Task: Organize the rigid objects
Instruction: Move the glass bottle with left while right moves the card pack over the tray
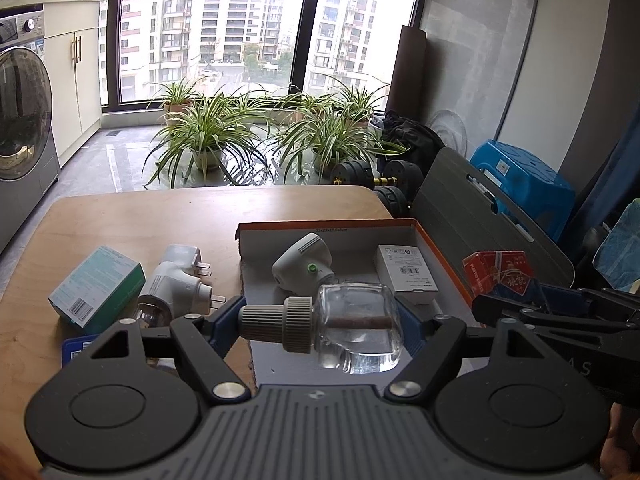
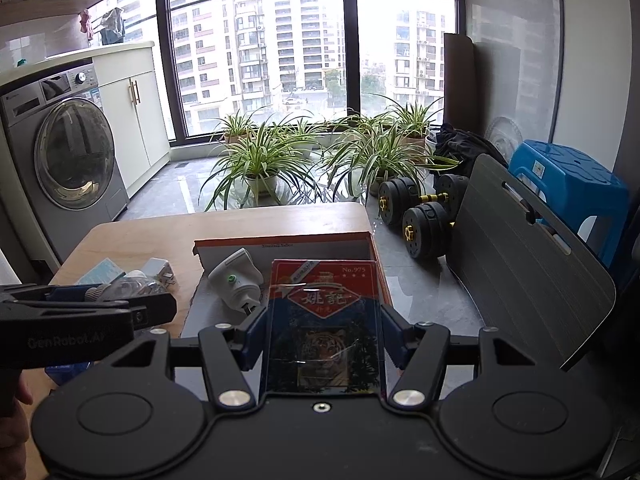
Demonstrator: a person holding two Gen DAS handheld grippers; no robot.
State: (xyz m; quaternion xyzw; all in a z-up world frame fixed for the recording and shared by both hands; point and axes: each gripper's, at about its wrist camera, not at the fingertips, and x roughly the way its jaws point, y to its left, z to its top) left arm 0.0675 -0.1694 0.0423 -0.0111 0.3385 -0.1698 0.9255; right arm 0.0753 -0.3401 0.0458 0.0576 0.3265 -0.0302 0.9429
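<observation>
Left wrist view
Left tongs: clamped on a clear glass bottle, one pad against its ribbed grey cap, the other against its base; the bottle lies crosswise, cap to the left.
Bottle's place: held above the near edge of the orange-rimmed box, over its pale floor.
Already in the box: a white plug-in device with a green dot near the middle, and a small white carton to the right.
On the desk, left of the box: a teal carton, white plug adapters, another clear bottle just behind the left finger, and a blue item at the near edge, mostly hidden.
Right tongs: visible at the right edge, carrying a red card pack.

Right wrist view
Right tongs: clamped on a red-and-blue playing-card pack, pads on its two long sides; a tiger picture faces the camera.
Pack's place: held over the near right part of the box, apart from the white device.
Left tongs: seen at the left edge with the bottle's cap showing.

Step in hand: both loads appear poised for placing into the box.
Next move: probably lower each onto bare box floor, the bottle near left, the pack near right, clear of the device and carton, then spread the tongs. The round glass may roll, so set it gently.
</observation>
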